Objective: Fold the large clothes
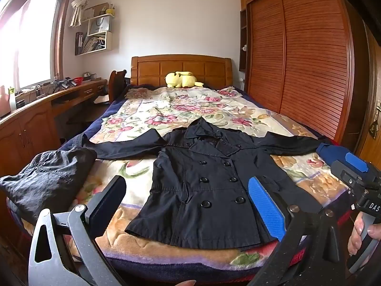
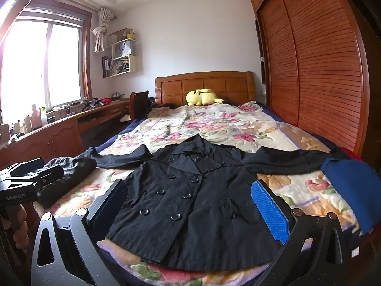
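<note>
Both your claws stand spread as wide as they go and hold nothing: the left gripper (image 1: 188, 205) and the right gripper (image 2: 190, 211) each hover above the foot of the bed (image 1: 166, 255), with the black coat (image 1: 204, 190) lying between and beyond the fingers, untouched. The coat lies face up on the floral blanket (image 2: 214, 124), buttoned, hem toward you, both sleeves flung straight out to the sides. Your main risk, I'd judge, is pinching blanket along with coat when you close on a sleeve or hem, since the plush cover sits right under the thin cloth; that would drag the bedding and skew the fold. A second risk: the left sleeve runs close to the dark bundled garment (image 1: 47, 178), so a careless grab could snag both. The double row of buttons (stiff, lumpy) may also keep the front from lying flat once folded. The left wrist view shows your right hand (image 1: 362, 236) on its handle and the right gripper's body from outside; the right wrist view instead shows a blue folded cloth (image 2: 352, 190) beside the right sleeve far more fully.
</note>
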